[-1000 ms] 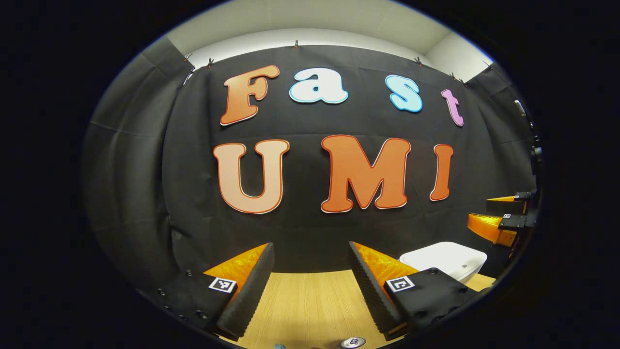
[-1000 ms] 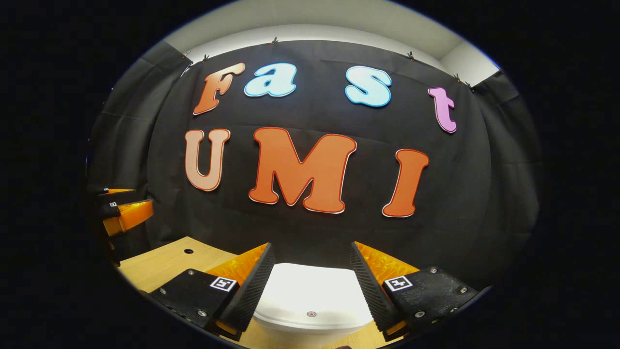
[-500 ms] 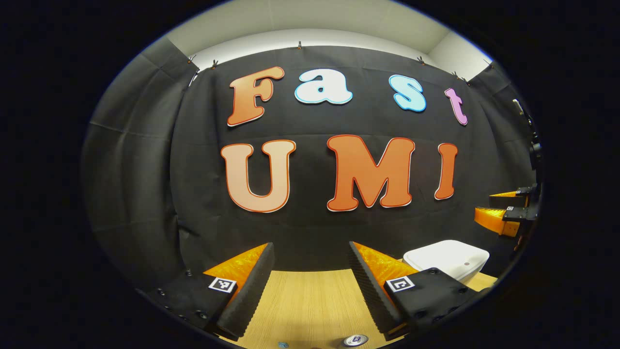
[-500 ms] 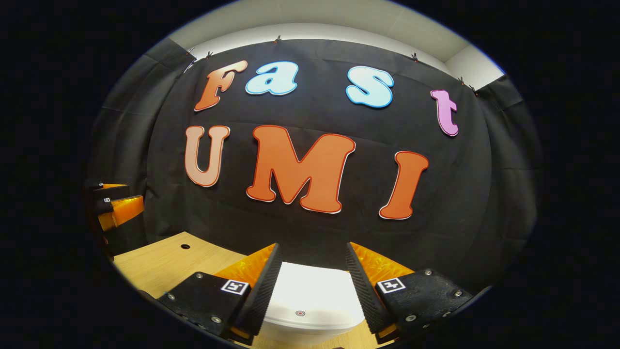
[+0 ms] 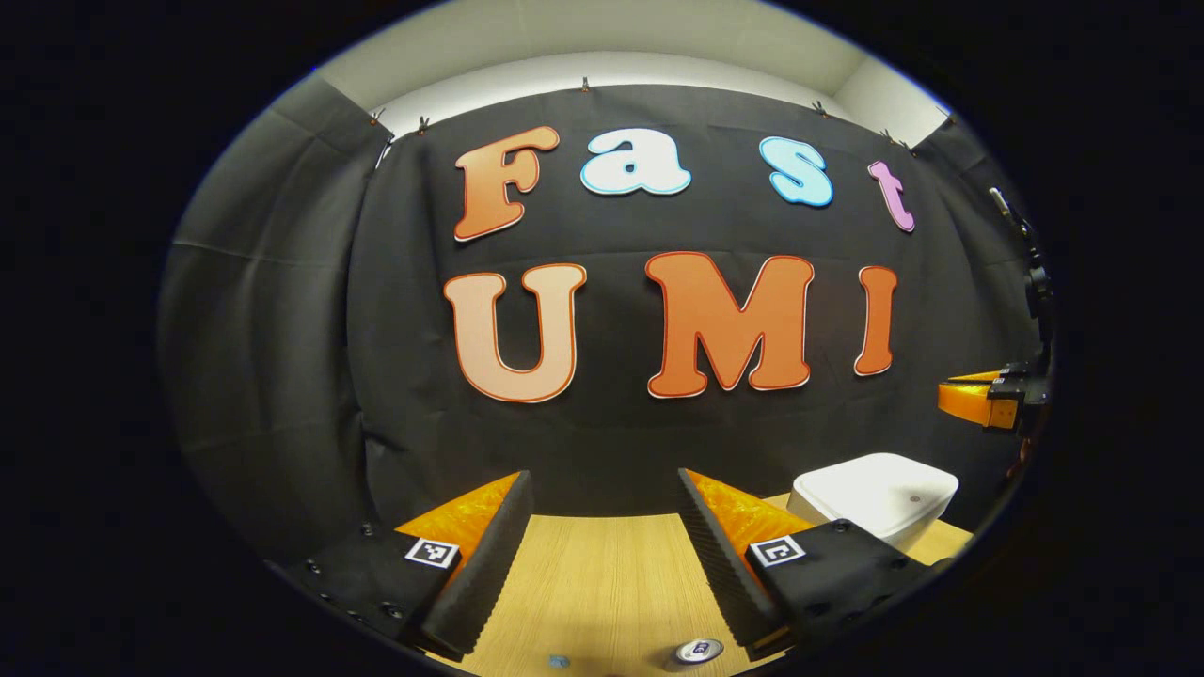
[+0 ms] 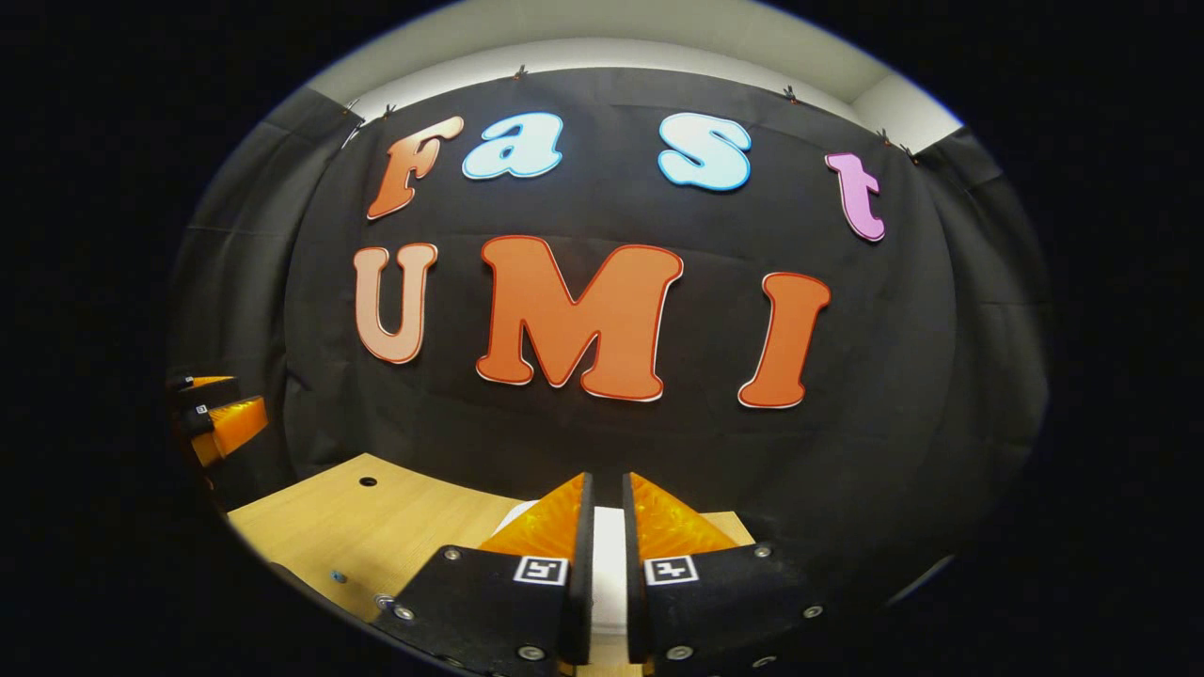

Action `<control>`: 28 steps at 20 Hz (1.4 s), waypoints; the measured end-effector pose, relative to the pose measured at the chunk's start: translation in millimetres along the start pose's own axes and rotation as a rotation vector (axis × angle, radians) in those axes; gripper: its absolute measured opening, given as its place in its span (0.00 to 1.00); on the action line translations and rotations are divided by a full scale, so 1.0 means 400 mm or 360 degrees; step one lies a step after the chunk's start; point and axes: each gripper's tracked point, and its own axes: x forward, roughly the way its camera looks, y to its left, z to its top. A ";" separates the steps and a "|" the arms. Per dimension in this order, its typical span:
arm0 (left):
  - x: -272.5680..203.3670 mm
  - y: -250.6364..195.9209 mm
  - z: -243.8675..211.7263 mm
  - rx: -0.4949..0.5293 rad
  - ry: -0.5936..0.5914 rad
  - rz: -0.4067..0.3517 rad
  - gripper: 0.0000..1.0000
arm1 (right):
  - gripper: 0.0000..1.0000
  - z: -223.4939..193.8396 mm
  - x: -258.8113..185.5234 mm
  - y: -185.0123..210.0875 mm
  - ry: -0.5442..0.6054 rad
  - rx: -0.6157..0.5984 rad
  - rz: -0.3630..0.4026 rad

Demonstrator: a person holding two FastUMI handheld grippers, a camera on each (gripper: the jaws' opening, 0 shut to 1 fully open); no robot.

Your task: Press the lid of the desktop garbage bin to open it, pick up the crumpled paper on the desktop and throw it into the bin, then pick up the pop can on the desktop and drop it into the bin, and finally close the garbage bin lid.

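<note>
The white desktop bin (image 5: 875, 491) stands at the right of the wooden table (image 5: 602, 583) with its lid down. The silver top of the pop can (image 5: 698, 650) peeks in at the bottom edge, just below my left gripper (image 5: 603, 478), which is open and holds nothing. My right gripper (image 6: 605, 480) hovers just above the bin (image 6: 603, 564), whose white lid shows through the thin slit between its nearly touching fingers. It grips nothing. The right gripper (image 5: 988, 400) also hangs above the bin at the far right of the left gripper view.
A small blue scrap (image 5: 559, 661) lies on the table beside the can. The tabletop (image 6: 376, 527) has a small round hole (image 6: 368, 481) near its back edge. The left gripper (image 6: 216, 418) shows at the far left. Black cloth closes off the back and sides.
My right gripper's fingers have closed from wide open to almost touching and now cover most of the bin lid. The left gripper has drifted only slightly.
</note>
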 end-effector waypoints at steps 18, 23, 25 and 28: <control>-0.049 0.001 -0.072 0.0030 0.0154 0.0097 0.96 | 0.02 -0.250 0.010 0.054 0.0364 -0.0045 0.0212; -0.054 -0.019 -0.103 0.0051 0.0221 0.0099 0.97 | 0.01 -0.303 0.006 0.057 0.0467 -0.0029 0.0235; -0.059 -0.021 -0.126 0.0056 0.0257 0.0106 0.96 | 0.01 -0.299 0.003 0.061 0.0458 -0.0023 0.0242; -0.073 -0.033 -0.164 0.0058 0.0337 0.0108 0.96 | 0.01 -0.302 0.000 0.060 0.0445 -0.0054 0.0249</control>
